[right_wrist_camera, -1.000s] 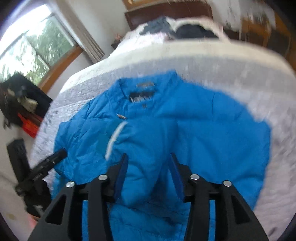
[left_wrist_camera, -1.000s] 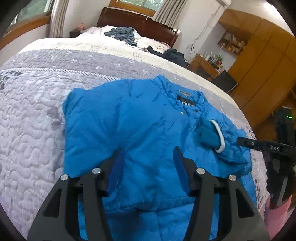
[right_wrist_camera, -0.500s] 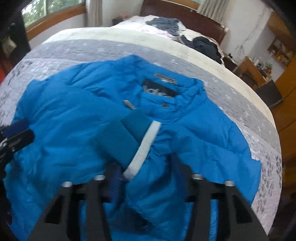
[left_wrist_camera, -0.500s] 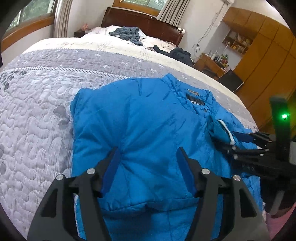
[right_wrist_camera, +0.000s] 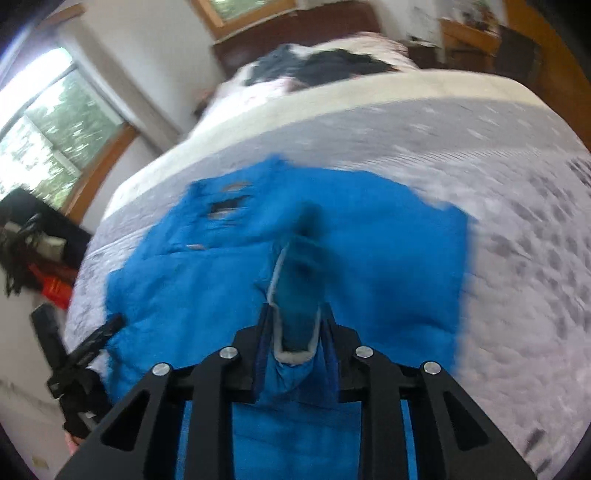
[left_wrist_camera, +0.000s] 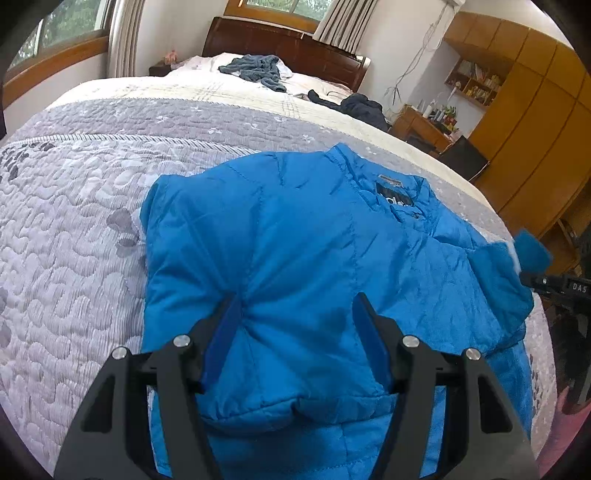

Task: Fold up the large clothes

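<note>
One bed [left_wrist_camera: 74, 229], covered in a grey-and-white quilted bedspread, fills most of what I see. On it lies one bright blue puffy quilted jacket [left_wrist_camera: 303, 240], spread flat near the bed's foot edge, its collar toward the dark wooden headboard [left_wrist_camera: 288, 48]. Two heaps of dark clothing [left_wrist_camera: 255, 70] sit up by the pillows, well apart from the jacket.

My left gripper [left_wrist_camera: 295, 314] has its black jaws spread wide, blue pads resting on the jacket's folded lower part, closed on nothing. My right gripper [right_wrist_camera: 295, 317] is pinching the jacket's one visible sleeve cuff [right_wrist_camera: 295, 291], teal with a pale trim, lifted over the jacket's middle; that view is blurred.

The room has windows with wooden frames [right_wrist_camera: 48, 147], curtains [left_wrist_camera: 340, 22], orange-brown wooden wardrobes [left_wrist_camera: 524, 122] along the bed's far side, and a cluttered wooden desk [left_wrist_camera: 424, 125] beside them.
</note>
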